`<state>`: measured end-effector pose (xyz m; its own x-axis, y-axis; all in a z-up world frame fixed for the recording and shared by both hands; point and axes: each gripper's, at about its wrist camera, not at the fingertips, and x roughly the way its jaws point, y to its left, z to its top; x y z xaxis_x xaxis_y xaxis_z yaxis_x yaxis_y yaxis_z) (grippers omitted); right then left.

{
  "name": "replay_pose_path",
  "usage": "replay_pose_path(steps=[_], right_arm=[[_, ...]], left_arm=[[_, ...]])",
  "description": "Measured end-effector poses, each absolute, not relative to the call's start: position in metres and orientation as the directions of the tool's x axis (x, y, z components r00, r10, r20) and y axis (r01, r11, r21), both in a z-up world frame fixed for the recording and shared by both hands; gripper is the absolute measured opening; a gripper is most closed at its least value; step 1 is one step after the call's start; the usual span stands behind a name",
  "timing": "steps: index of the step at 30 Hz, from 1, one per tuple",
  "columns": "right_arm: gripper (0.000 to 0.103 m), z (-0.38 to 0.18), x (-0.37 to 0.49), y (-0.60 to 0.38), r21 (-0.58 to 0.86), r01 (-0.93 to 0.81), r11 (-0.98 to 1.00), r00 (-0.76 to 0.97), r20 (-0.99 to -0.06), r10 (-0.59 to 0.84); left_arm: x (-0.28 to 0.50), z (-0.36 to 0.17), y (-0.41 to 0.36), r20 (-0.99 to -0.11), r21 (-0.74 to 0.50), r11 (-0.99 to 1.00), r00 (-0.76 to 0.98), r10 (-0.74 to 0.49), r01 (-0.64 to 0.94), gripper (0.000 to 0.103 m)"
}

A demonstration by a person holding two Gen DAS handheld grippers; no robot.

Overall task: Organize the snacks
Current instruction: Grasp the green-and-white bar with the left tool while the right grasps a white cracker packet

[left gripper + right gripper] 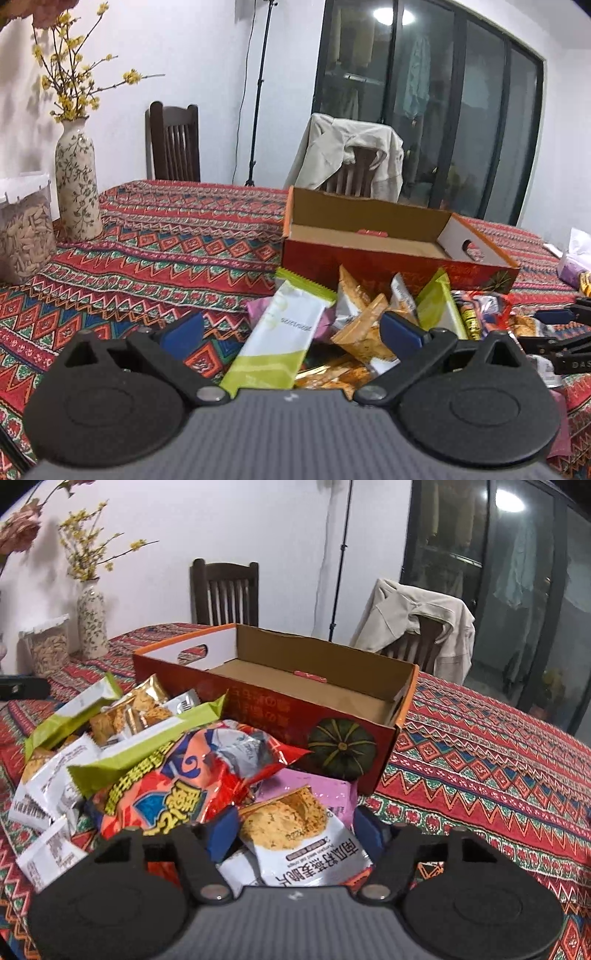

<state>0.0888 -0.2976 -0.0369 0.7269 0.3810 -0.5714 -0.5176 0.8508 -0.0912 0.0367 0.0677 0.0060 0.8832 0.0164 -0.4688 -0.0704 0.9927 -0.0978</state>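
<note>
Straddling a white oat-crisp packet [295,834] printed "南瓜轻燕麦脆片", right tool [295,830] half-open; left tool [291,332] wide, empty.

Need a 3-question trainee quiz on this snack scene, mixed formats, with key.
1. True or false: the cardboard box is packed full of snacks.
2. What lies between the jaws of the right gripper? A) a white cracker packet B) a vase C) a tissue pack
3. What vegetable is printed on the box's near corner?

Key:
1. False; its inside looks almost bare.
2. A, the white cracker packet.
3. A green pumpkin.
</note>
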Motion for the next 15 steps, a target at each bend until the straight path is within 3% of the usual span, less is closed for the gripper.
replay_pose_path(steps=[8,15], right_arm=[[0.045,-0.035,0.08,-0.297,-0.131,-0.546,0.827,0.726,-0.566,0.39],[0.042,-0.026,0.069,-0.304,-0.103,-0.52,0.848,0.758,-0.513,0.402]], left_arm=[[0.046,0.004,0.073,-0.512,-0.069,0.993,0.858,0.043,-0.091,0.103],[0.056,-0.001,0.076,-0.553,-0.047,0.995,0.832,0.047,-0.088,0.103]])
